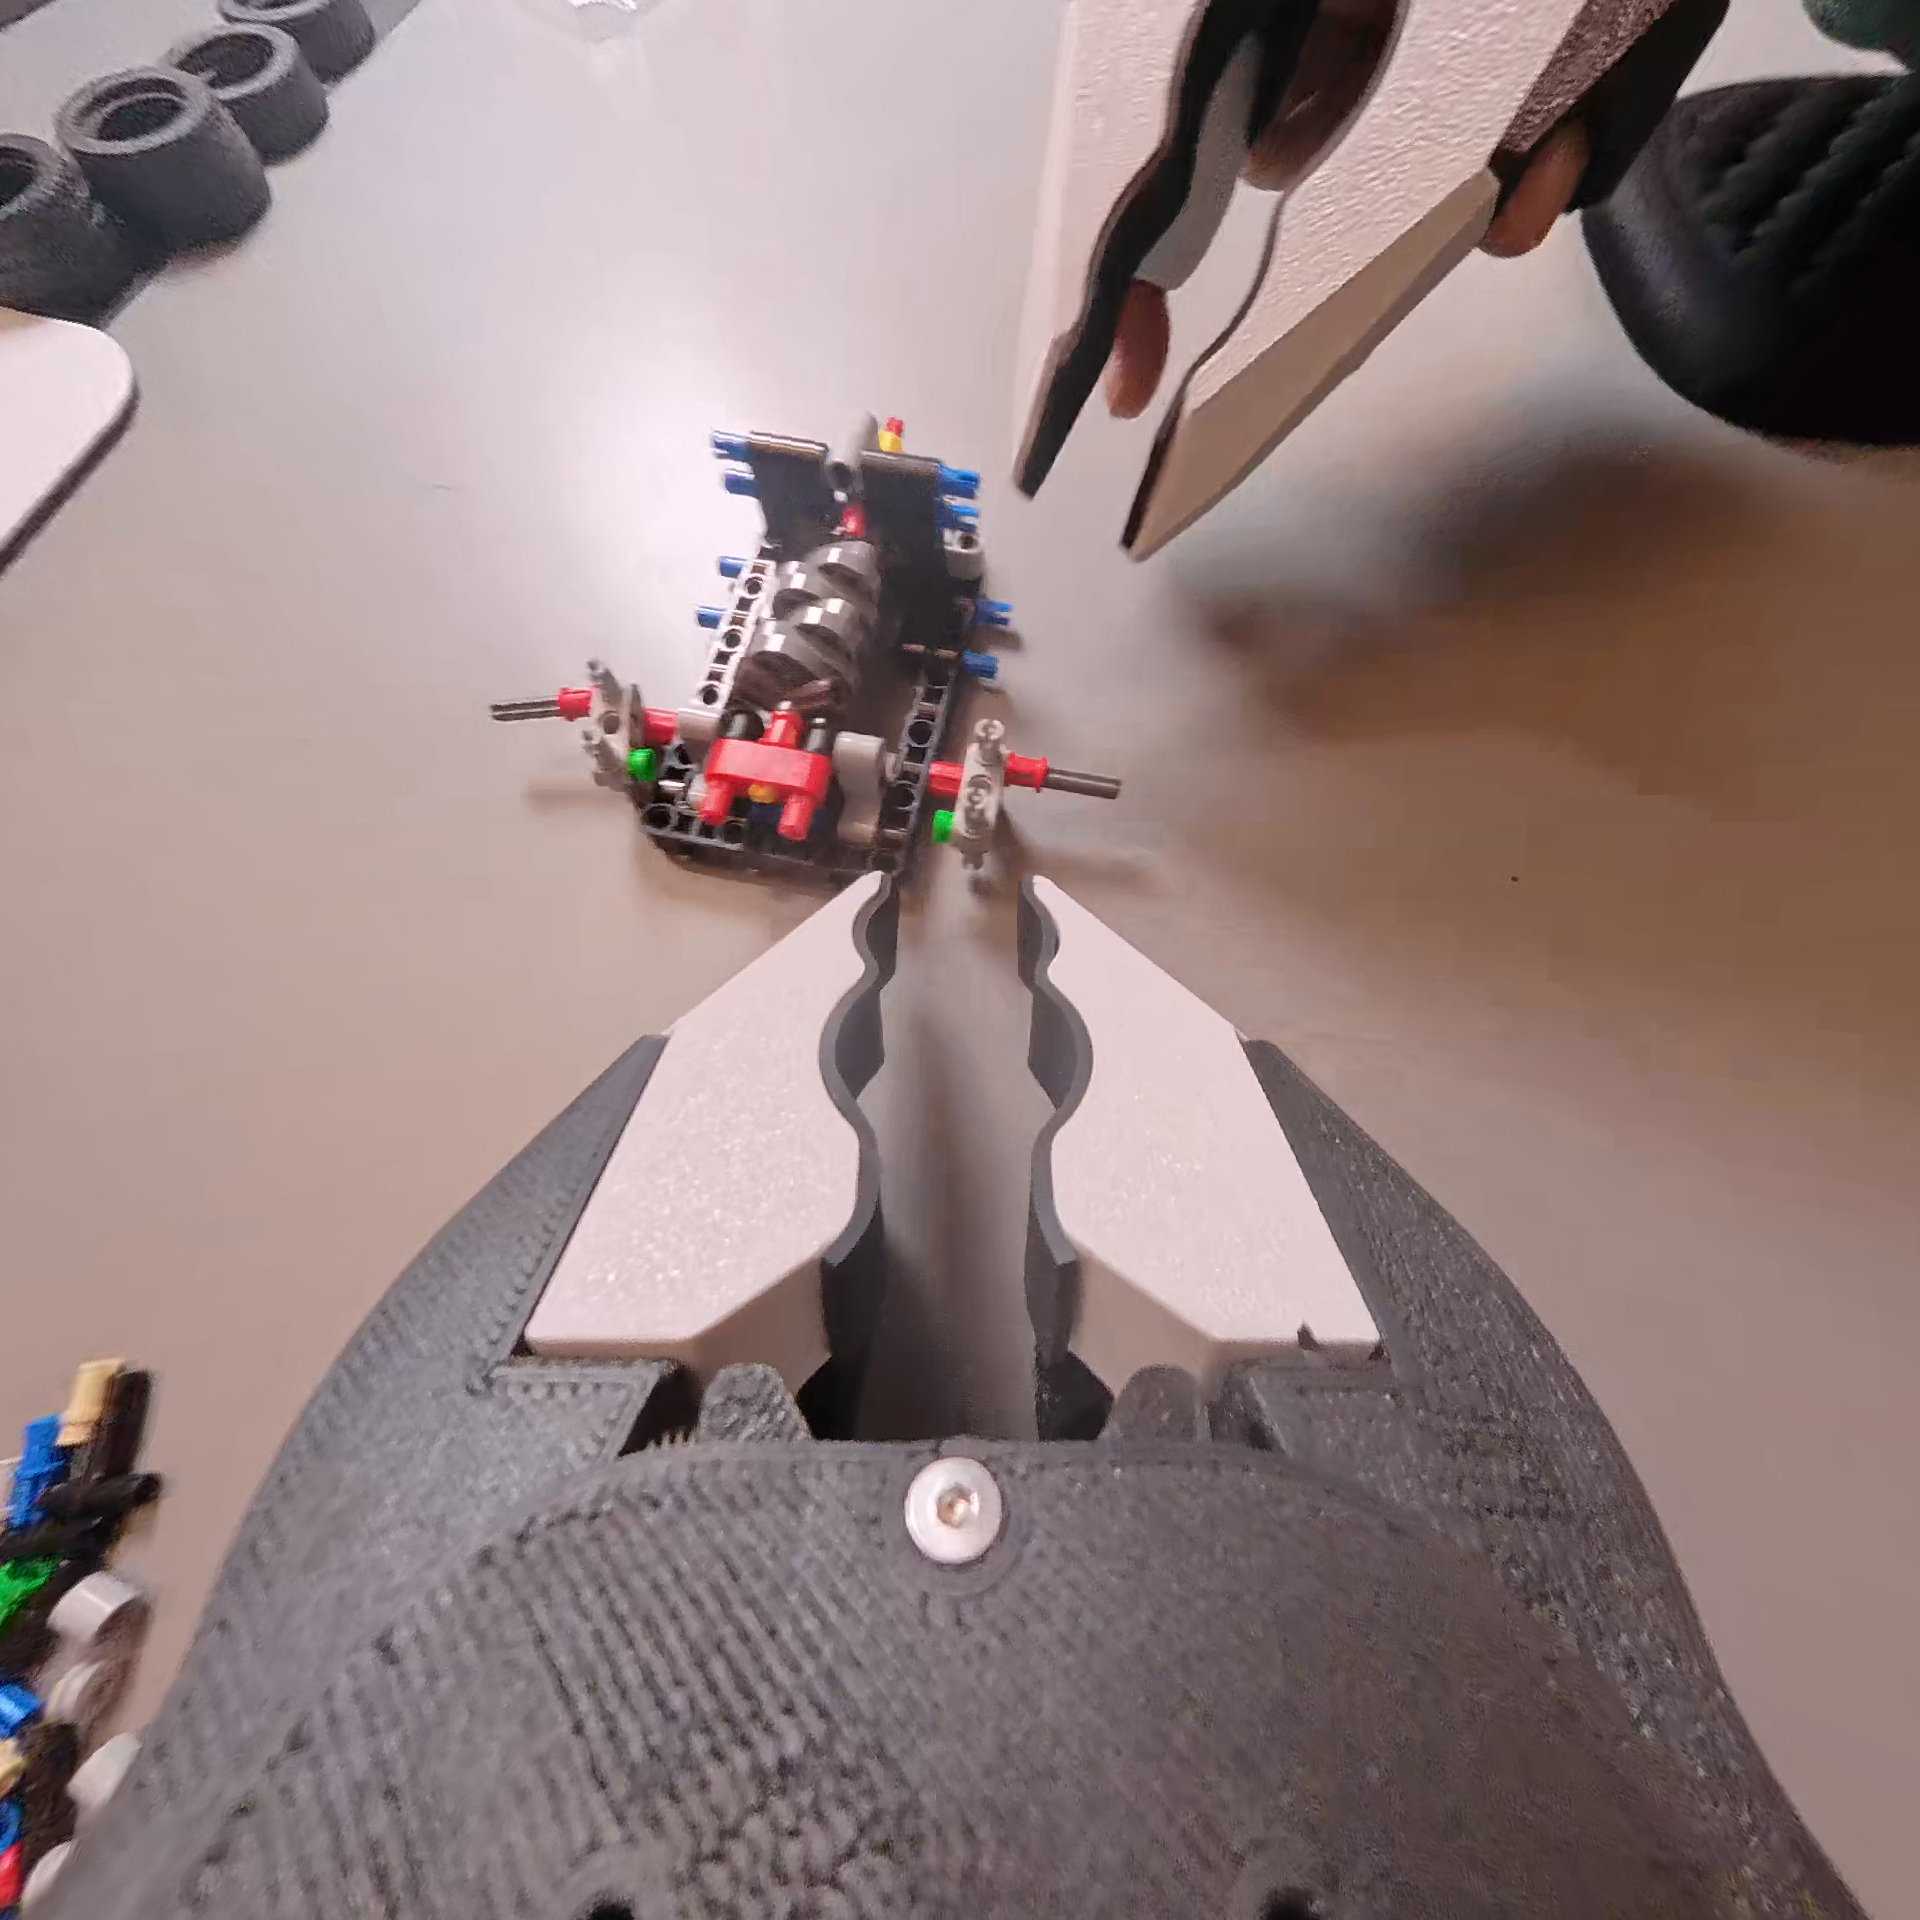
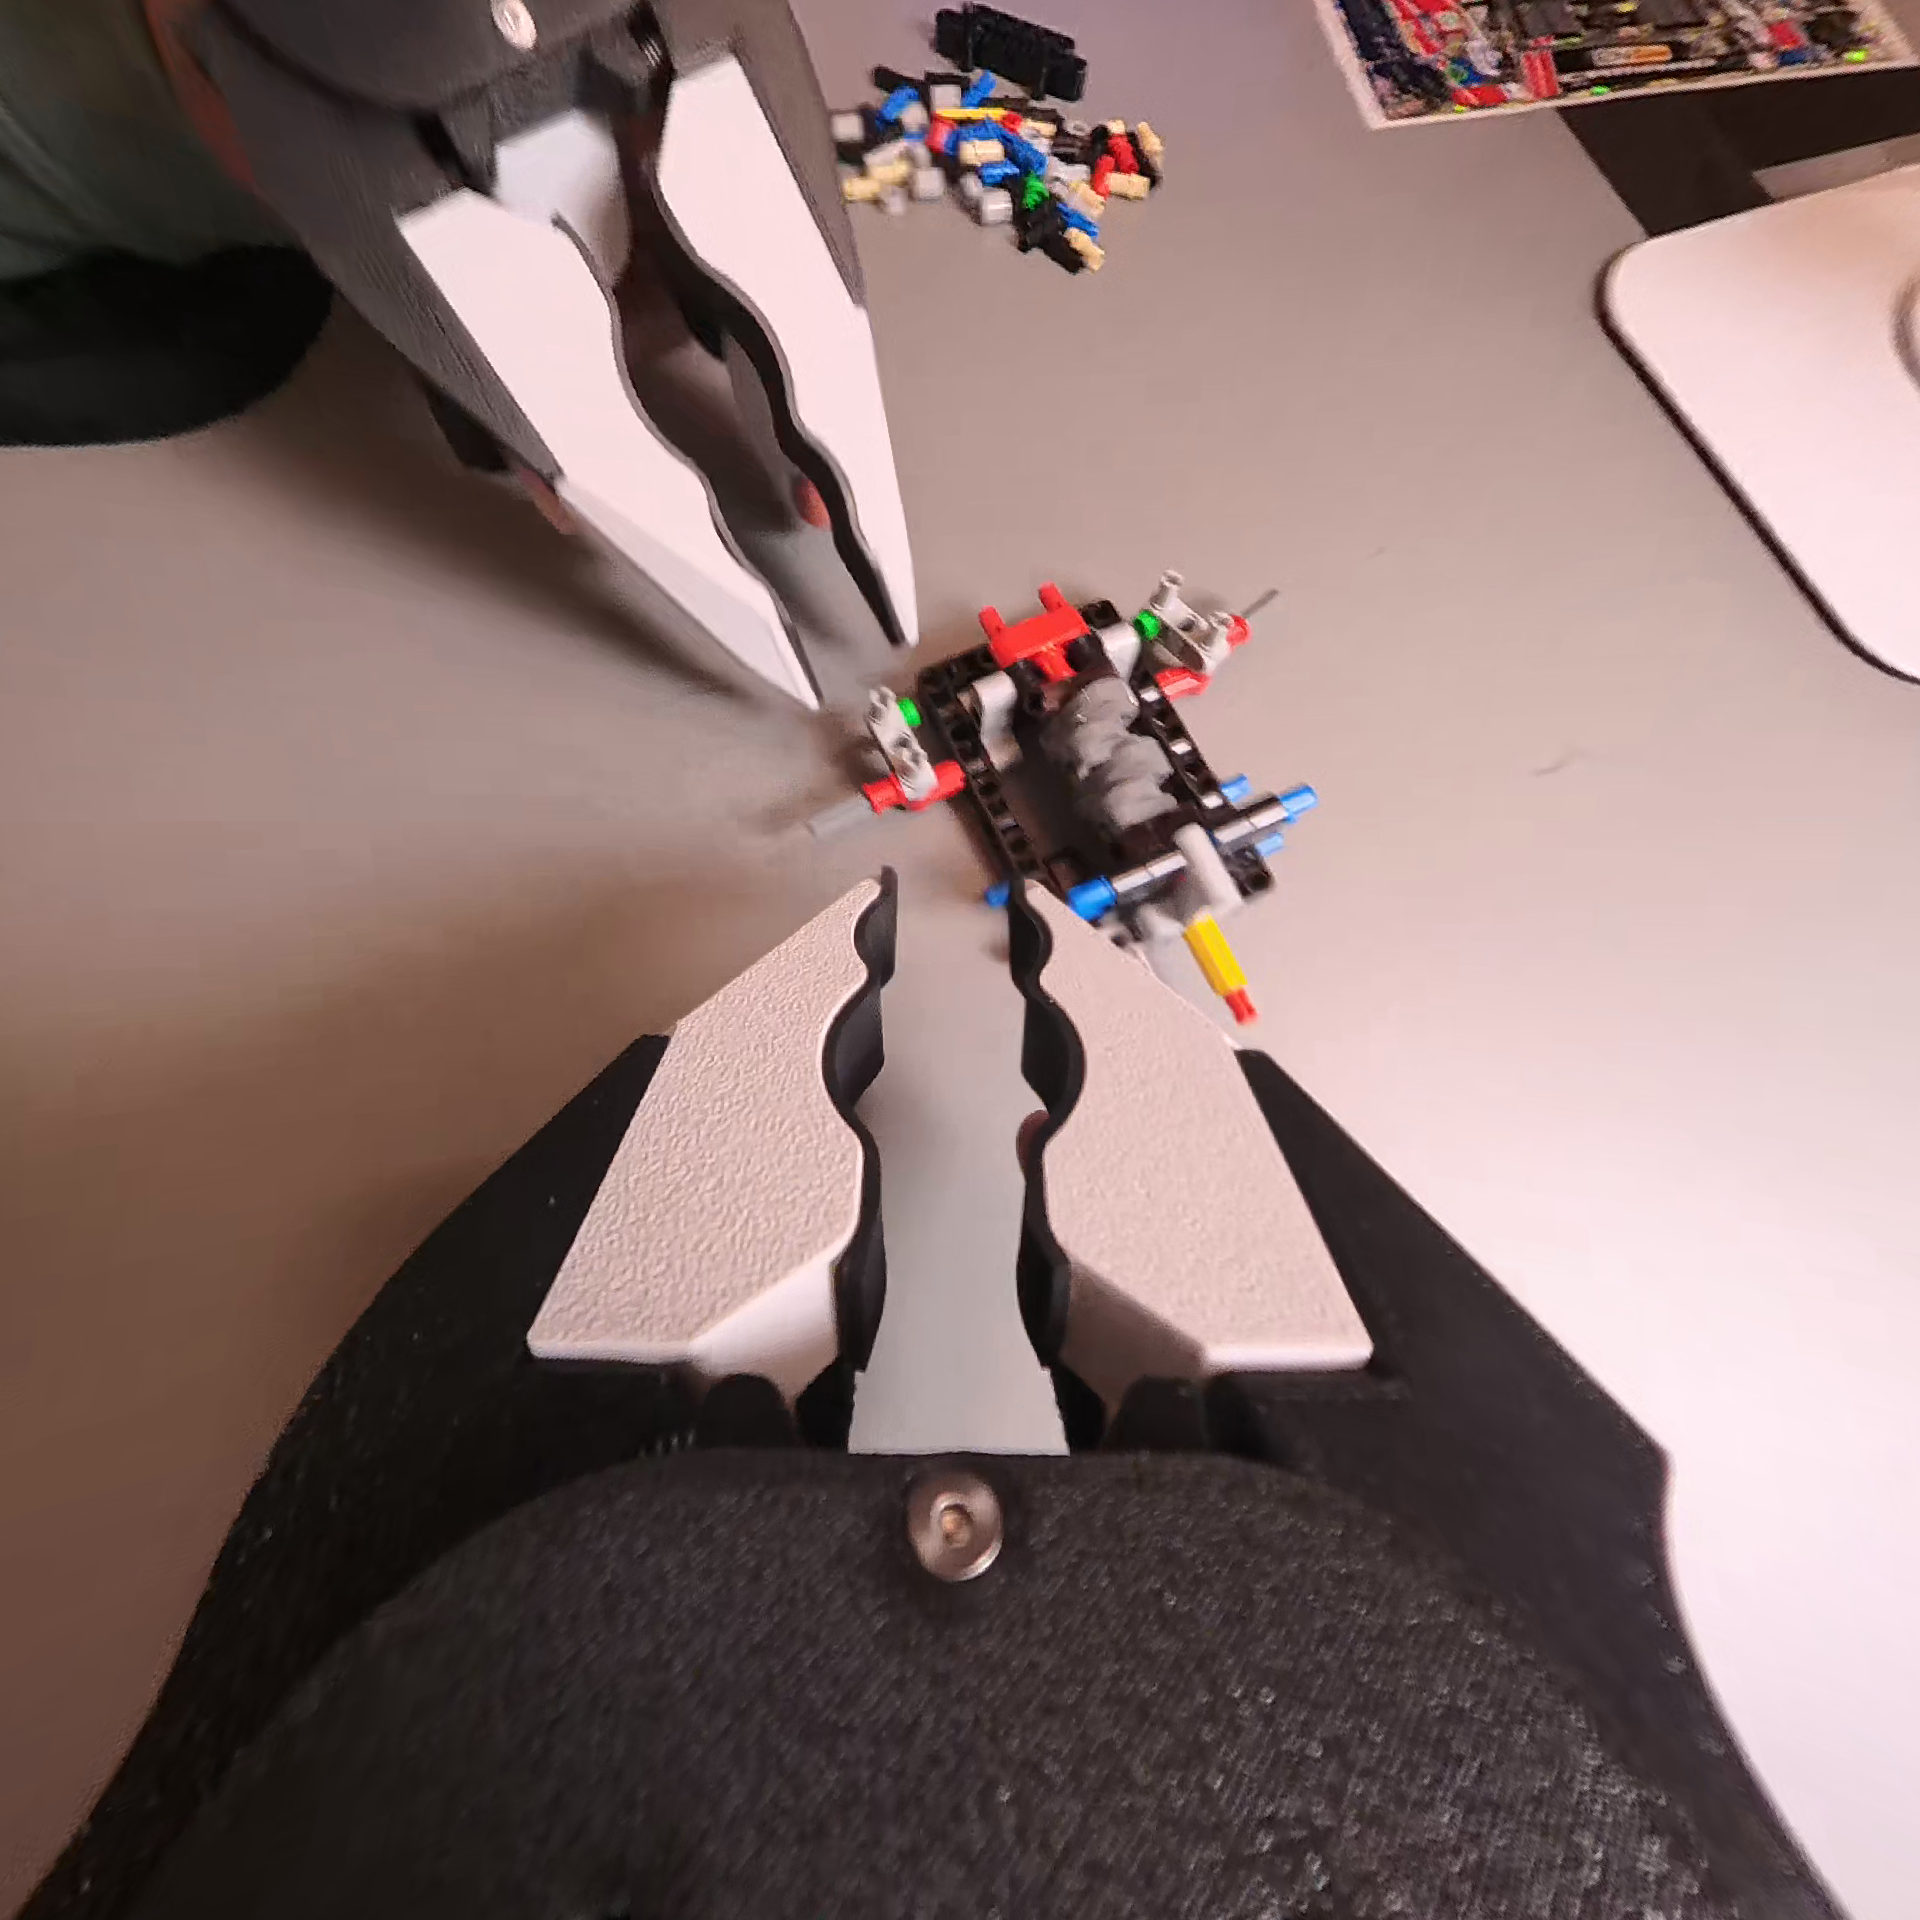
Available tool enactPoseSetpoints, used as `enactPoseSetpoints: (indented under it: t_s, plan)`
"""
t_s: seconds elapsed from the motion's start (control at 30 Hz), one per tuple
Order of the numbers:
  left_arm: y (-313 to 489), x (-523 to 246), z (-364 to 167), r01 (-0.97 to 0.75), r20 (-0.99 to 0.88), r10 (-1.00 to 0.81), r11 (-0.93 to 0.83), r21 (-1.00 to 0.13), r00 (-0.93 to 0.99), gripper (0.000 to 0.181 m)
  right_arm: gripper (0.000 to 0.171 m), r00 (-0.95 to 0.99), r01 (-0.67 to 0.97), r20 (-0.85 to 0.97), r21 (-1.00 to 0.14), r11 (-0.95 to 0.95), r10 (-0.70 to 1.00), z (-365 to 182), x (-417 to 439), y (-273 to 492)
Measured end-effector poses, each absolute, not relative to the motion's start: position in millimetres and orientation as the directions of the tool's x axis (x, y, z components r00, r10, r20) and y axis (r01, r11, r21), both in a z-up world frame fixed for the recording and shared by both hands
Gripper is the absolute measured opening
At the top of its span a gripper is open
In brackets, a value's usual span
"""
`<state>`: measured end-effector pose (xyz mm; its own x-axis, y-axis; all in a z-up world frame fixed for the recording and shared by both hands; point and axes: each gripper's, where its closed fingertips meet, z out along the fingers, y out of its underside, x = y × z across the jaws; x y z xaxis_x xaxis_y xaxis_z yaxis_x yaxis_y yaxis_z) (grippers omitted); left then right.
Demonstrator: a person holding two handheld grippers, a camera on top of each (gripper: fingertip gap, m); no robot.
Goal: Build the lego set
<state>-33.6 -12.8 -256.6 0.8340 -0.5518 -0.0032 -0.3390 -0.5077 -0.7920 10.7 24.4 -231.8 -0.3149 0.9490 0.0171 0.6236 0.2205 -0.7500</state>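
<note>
Nearest in the left wrist view, the left gripper (image 1: pixel 956 894) hangs just above the grey table (image 1: pixel 1455 1039), released, with a narrow gap between its wavy jaws and nothing in them. Its tips sit just short of the half-built lego chassis (image 1: pixel 831 665), a black frame with a grey engine block, red steering parts and blue pins, lying around the middle of the table. Beyond it, the right gripper (image 1: pixel 1081 520) comes in from the far side, also released and empty, tips close to the chassis's far end. Farther off lie black tyres (image 1: pixel 166 135) toward one table edge, a pile of loose pieces (image 2: pixel 997 156) and an instruction sheet (image 2: pixel 1600 52) toward another. Judging by this, the step is steadying the chassis; next, each claw likely needs to close on a frame rail without knocking the thin axles.
</note>
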Motion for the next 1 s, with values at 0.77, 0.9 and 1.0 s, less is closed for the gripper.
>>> enactPoseSetpoints:
  t_s: [0.77,0.9,1.0]
  plan:
    - [16,-54,-269,-0.392,-0.054,-0.56,-0.505,-0.769,0.827,0.036,0.024,-0.422,0.612,0.175,-0.669,0.422,0.889,-268,5,76]
    - [9,-50,-265,-0.373,-0.037,-0.569,-0.487,-0.79,0.822,0.03,0.024,-0.408,0.61,0.178,-0.677,0.412,0.896,-268,9,81]
    - [5,-40,-258,-0.329,0.015,-0.591,-0.47,-0.819,0.806,0.026,0.024,-0.401,0.609,0.184,-0.678,0.411,0.897,-268,8,84]
